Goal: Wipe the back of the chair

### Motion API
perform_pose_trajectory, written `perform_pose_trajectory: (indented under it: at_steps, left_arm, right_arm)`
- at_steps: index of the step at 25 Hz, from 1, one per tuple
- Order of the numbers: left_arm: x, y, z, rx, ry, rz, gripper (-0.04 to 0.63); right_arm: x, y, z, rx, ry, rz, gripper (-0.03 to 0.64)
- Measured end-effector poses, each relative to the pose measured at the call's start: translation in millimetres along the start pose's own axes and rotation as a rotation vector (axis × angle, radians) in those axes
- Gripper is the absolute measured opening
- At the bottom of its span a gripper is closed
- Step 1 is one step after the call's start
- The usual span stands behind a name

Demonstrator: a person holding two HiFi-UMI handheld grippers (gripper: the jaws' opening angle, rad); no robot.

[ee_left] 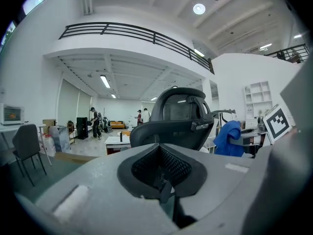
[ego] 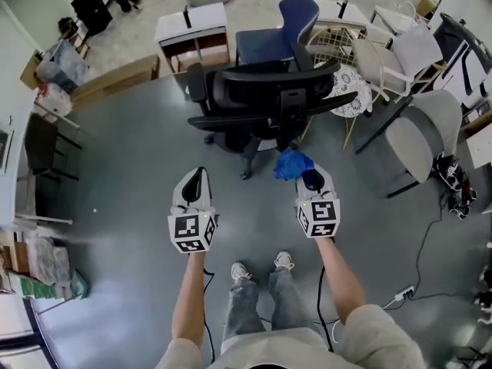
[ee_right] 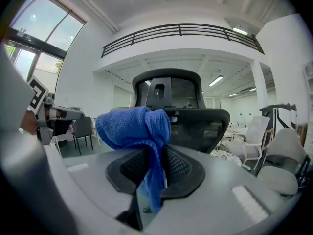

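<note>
Right tongs (ego: 311,178) are clamped on a blue cloth (ego: 290,164). Left tongs (ego: 197,179) are pinched together, empty. Just ahead of both stands the black chair (ego: 265,94).

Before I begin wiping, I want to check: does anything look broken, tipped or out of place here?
Nothing stands out. The black office chair stands upright, and the right tool grips the blue cloth.

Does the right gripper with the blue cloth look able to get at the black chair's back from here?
Probably yes: the right gripper, shut on the blue cloth, faces the black chair's back with only bare floor between them.
</note>
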State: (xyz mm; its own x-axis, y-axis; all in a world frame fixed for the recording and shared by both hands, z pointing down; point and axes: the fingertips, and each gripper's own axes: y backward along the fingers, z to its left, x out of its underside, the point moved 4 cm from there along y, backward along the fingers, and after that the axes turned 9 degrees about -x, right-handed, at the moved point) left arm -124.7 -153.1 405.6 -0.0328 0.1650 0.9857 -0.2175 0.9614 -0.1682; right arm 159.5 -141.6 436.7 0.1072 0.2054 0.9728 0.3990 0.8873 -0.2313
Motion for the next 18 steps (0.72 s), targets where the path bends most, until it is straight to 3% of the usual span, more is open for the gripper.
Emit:
perform_pose_trajectory:
  at_steps: [9, 18]
  left_arm:
    - [-51, 29, 4, -0.013, 0.023, -0.022, 0.005]
    - [-105, 64, 10, -0.031, 0.04, -0.062, 0.005]
  right_arm:
    - [-85, 32, -6, 0.03, 0.007, -0.064, 0.067]
    - [-145, 64, 4, 0.0, 0.015, -0.081, 0.067]
